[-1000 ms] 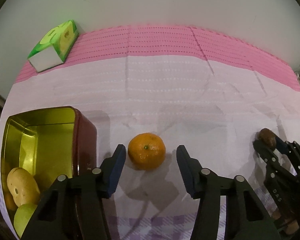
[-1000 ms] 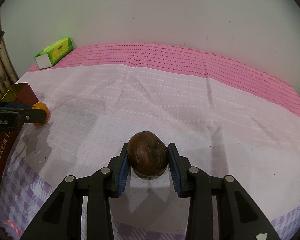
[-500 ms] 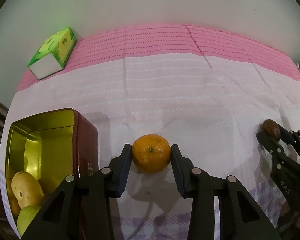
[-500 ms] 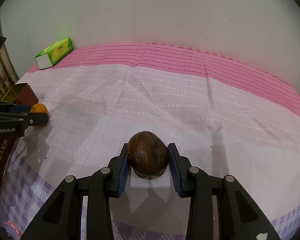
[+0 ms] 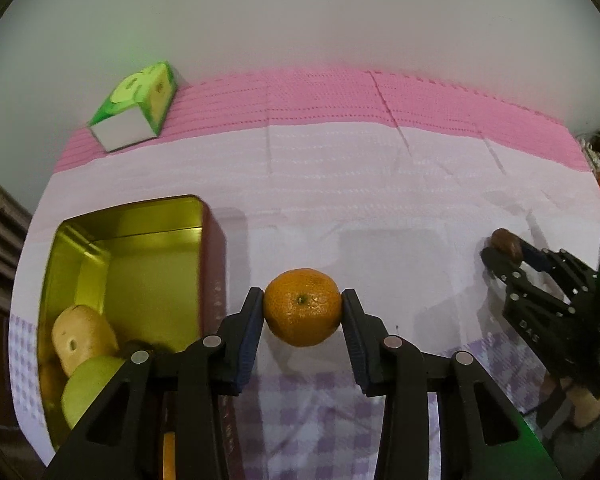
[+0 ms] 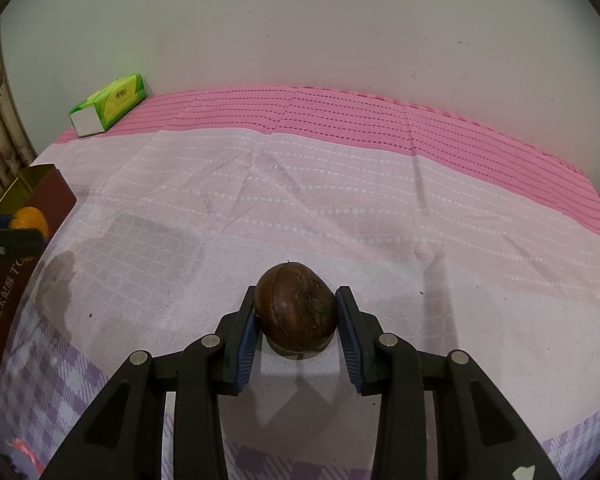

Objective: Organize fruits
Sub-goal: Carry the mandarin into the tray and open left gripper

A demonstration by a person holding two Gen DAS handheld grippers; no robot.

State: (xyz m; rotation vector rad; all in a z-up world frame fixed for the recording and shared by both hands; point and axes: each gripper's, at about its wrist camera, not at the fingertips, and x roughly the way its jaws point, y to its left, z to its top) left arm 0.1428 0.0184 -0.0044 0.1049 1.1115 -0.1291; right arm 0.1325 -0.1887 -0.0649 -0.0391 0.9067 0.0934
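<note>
gripping the orange (image 5: 302, 306) between both fingers, left gripper (image 5: 302, 312) sits just right of the gold tin (image 5: 140, 216), which holds a potato (image 5: 82, 338) and a green fruit (image 5: 88, 384); tissue box (image 5: 138, 106) far back on the pink cloth (image 5: 380, 168). right wrist view: right gripper (image 6: 296, 316) clamped on the brown fruit (image 6: 296, 312), low over the cloth, well apart from the tin

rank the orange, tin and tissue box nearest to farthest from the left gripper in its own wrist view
1. orange, between the jaws of the left gripper.
2. tin, just to its left, holding other fruit.
3. tissue box, far back left by the wall.
</note>
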